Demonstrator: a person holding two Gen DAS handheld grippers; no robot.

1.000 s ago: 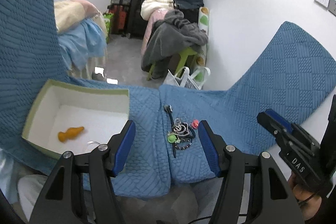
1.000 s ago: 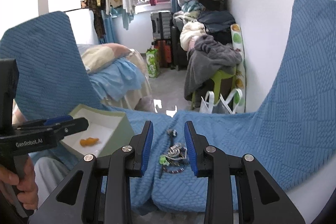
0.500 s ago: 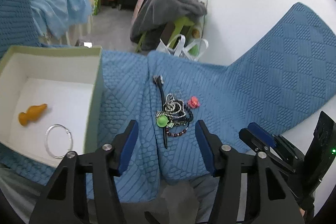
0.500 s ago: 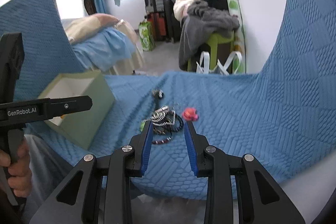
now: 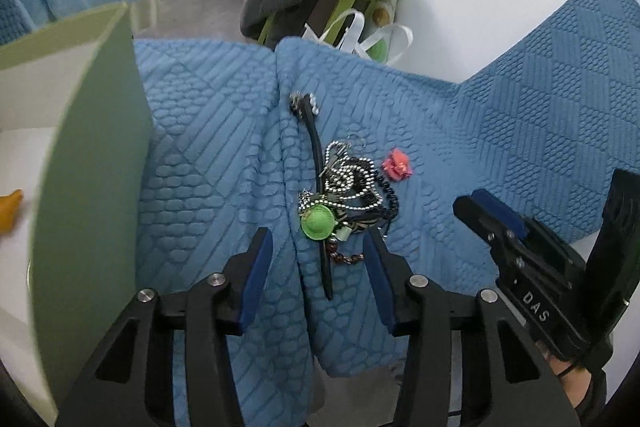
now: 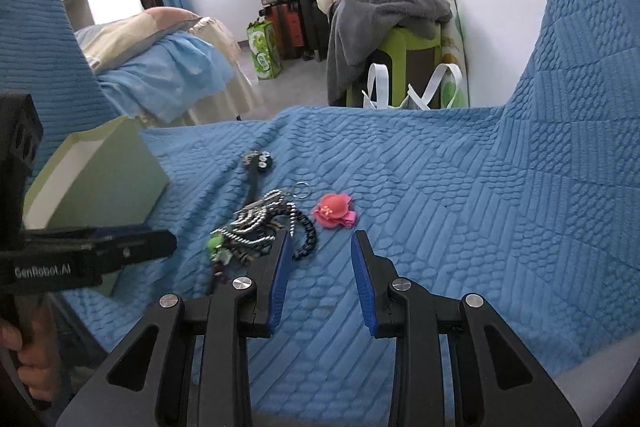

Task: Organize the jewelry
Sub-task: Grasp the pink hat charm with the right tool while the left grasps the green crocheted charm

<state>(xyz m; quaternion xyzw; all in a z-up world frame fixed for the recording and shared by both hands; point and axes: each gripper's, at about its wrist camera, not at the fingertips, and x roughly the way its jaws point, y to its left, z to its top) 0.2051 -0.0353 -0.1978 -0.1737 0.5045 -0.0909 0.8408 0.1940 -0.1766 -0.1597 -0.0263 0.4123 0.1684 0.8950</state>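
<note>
L gripper (image 5: 316, 259) hangs low over the jewelry pile (image 5: 346, 195), jaws apart w/ nothing between the pads. The pile lies dead ahead of it on the blue quilt (image 5: 208, 131), its near end (green disc charm (image 5: 317, 222), dark beads) just past the fingertips, and the black strap (image 5: 318, 163) runs lengthwise away from the jaws, roughly in line w/ the approach, so the jaws straddle it side to side.

R gripper (image 6: 320, 259) also has jaws apart, empty. From its view the pile (image 6: 260, 227) sits ahead & to the left, by its left pad; the red flower clip (image 6: 334, 211) lies straight ahead, just off the pile & separate.

Green box (image 5: 92, 155) stands left of the pile, open top, an orange piece (image 5: 9, 211) inside at the frame edge.

Judgement: L is nearer the tangle and better lined up; R is better placed for the flower clip. Tangled chains prob. come up as a clump, not singly.
</note>
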